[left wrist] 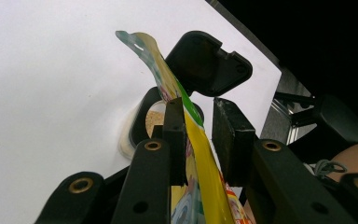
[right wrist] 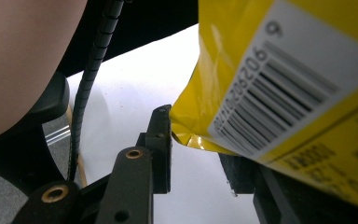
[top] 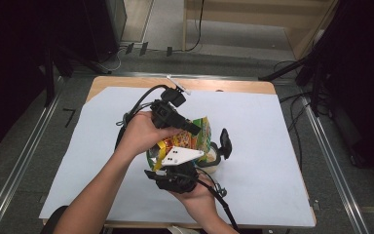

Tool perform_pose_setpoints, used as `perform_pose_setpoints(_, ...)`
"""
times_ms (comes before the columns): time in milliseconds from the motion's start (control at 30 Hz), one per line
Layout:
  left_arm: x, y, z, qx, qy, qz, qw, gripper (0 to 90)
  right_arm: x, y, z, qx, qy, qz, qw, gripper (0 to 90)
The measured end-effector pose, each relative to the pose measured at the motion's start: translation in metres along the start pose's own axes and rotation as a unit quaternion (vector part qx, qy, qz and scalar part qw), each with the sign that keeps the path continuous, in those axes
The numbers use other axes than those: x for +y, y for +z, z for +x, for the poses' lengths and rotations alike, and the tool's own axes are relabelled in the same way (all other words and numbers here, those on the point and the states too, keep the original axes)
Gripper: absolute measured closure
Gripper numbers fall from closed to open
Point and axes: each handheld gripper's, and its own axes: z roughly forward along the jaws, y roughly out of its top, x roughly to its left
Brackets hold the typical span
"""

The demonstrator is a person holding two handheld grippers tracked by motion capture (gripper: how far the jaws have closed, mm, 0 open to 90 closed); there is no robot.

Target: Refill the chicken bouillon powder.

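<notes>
The yellow snack packet (right wrist: 279,93) carries a barcode reading partly "0208206". The left gripper (left wrist: 200,135) has its jaws partly open around the packet's edge. The right gripper (right wrist: 200,154) is open, packet at its 2 o'clock, above a white bowl (left wrist: 142,126).

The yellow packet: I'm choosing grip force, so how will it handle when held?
The packet is probably floppy: its thin edge curves between the left gripper. Its glossy film may be slippery. It seems light, hanging above the container.
</notes>
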Motion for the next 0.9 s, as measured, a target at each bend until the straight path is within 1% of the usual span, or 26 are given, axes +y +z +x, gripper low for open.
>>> perform_pose_setpoints(300,-0.001,0.002,0.000,0.002,0.001,0.005,1.0000,75.9,-0.001,0.001,0.000,-0.001,-0.003,0.002,1.0000,67.4)
perform_pose_setpoints(400,-0.003,0.004,0.000,0.001,0.004,0.014,0.9999,75.9,-0.005,0.004,0.000,-0.012,-0.016,0.003,0.9998,65.1)
perform_pose_setpoints(533,-0.004,0.004,0.000,0.001,0.003,0.016,0.9999,75.7,-0.008,0.006,0.000,-0.018,-0.021,-0.002,0.9996,62.6)
perform_pose_setpoints(667,-0.005,0.007,0.000,0.000,0.004,0.024,0.9997,75.7,-0.010,0.008,0.001,-0.019,-0.027,-0.003,0.9995,60.6)
perform_pose_setpoints(700,-0.005,0.007,0.001,0.000,0.003,0.026,0.9997,75.6,-0.012,0.009,0.001,-0.021,-0.032,-0.001,0.9993,60.2)
perform_pose_setpoints(833,-0.006,0.009,0.002,-0.001,0.000,0.035,0.9994,75.3,-0.014,0.010,0.001,-0.019,-0.030,0.000,0.9994,59.8)
perform_pose_setpoints(900,-0.007,0.011,0.004,-0.003,-0.002,0.042,0.9991,75.3,-0.016,0.012,0.002,-0.019,-0.034,0.006,0.9992,59.1)
